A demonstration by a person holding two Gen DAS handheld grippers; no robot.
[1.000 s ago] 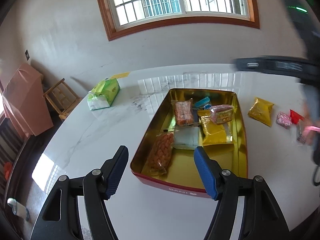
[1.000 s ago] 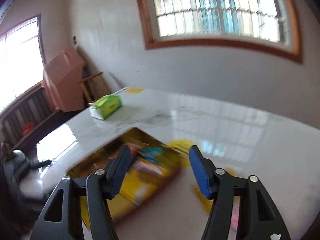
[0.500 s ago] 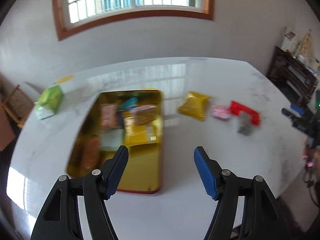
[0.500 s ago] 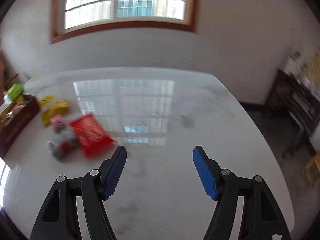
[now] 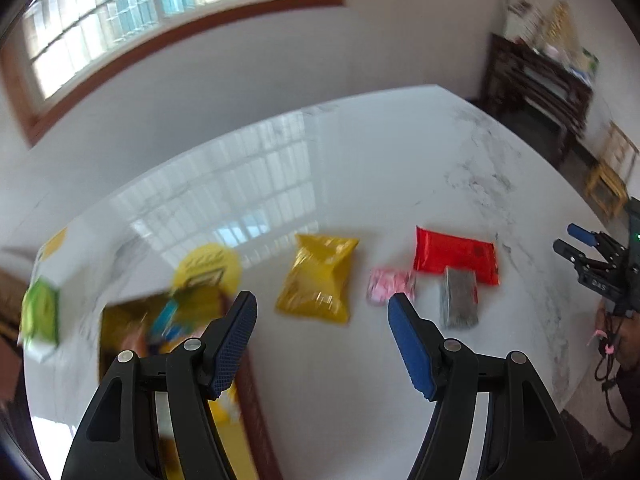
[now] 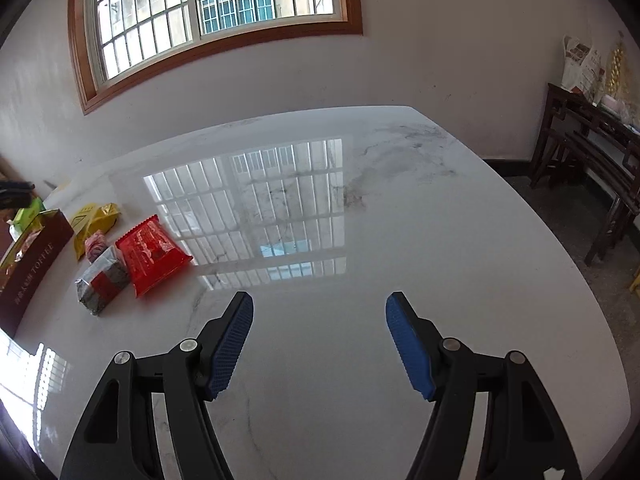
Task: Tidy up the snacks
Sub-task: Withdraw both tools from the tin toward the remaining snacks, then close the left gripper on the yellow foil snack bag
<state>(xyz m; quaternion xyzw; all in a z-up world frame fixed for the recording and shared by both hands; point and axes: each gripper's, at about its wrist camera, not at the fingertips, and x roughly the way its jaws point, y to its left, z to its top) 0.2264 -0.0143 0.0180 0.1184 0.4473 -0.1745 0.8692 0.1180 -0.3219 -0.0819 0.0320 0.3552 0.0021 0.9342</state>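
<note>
On the white marble table lie a yellow snack bag (image 5: 318, 276), a small pink packet (image 5: 390, 285), a red packet (image 5: 456, 254) and a grey packet with a red label (image 5: 459, 298). My left gripper (image 5: 322, 308) is open and empty, above the table just short of the yellow bag and pink packet. The gold-lined tin (image 5: 132, 324) with snacks inside is at the lower left, blurred. My right gripper (image 6: 319, 306) is open and empty over bare table. In the right wrist view the red packet (image 6: 152, 254), grey packet (image 6: 102, 285), yellow bag (image 6: 94, 220) and tin (image 6: 32, 260) lie far left.
A green tissue pack (image 5: 38, 312) sits on the table left of the tin. A dark wooden side table (image 6: 592, 152) stands by the right wall. The table edge (image 6: 580, 280) curves off on the right. The other gripper (image 5: 596, 264) shows at the right edge of the left wrist view.
My left gripper has swung right, from over the tin to facing the loose snacks. My right gripper has swung right, from the tin to the bare right end of the table.
</note>
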